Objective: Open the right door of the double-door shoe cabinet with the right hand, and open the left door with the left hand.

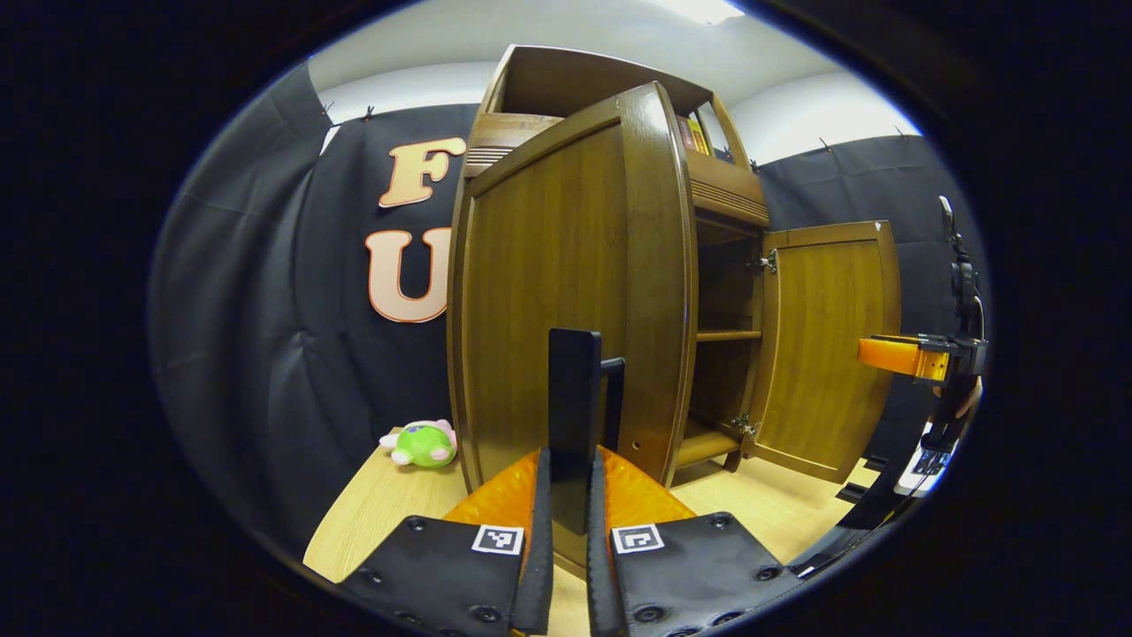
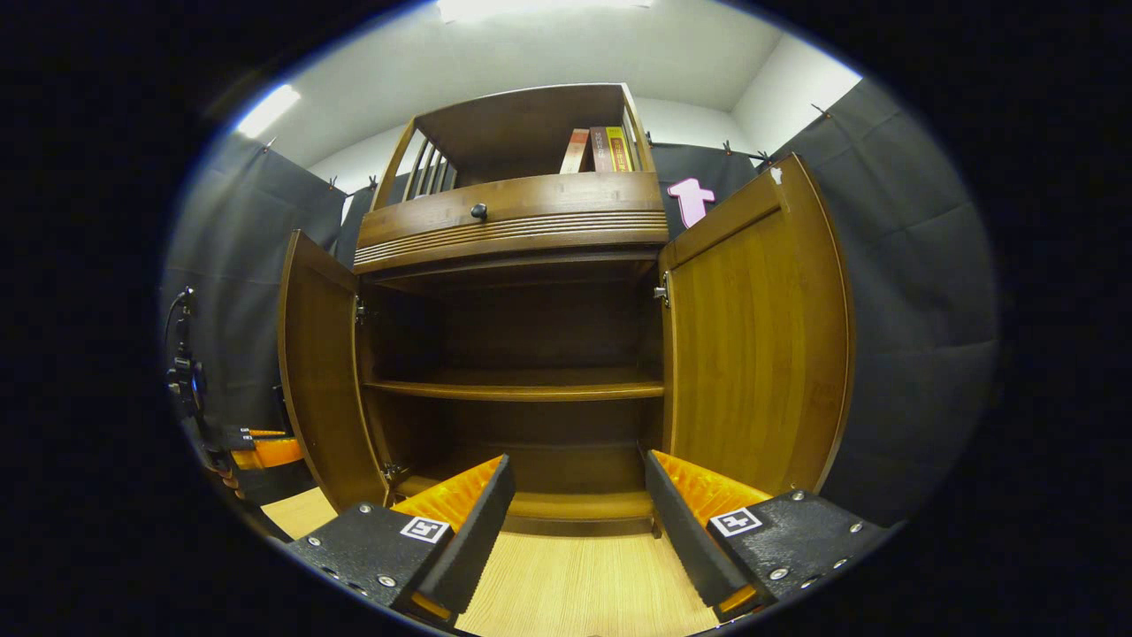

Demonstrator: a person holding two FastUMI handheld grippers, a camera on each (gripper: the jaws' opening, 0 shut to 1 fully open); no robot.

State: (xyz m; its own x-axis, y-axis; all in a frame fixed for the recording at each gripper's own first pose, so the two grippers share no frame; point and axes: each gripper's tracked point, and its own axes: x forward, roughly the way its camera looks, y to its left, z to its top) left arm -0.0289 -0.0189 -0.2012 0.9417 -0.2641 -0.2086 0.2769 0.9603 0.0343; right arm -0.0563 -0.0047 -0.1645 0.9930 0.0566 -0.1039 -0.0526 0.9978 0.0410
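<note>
The shoe cabinet (image 2: 522,230) stands on the wooden bench (image 2: 584,584) with both doors swung out: in my right gripper view the left door (image 2: 323,372) and right door (image 2: 752,345) flank the bare inner shelf (image 2: 522,387), with books (image 2: 606,149) in the open top compartment. My left tool (image 1: 570,495) is pressed together on the dark handle (image 1: 575,398) of the left door, while my right tool (image 2: 575,522) is spread wide in front of the opening, touching nothing. A green plush toy (image 1: 423,444) lies on the bench beside the cabinet, near the black cloth wall (image 1: 265,336).
</note>
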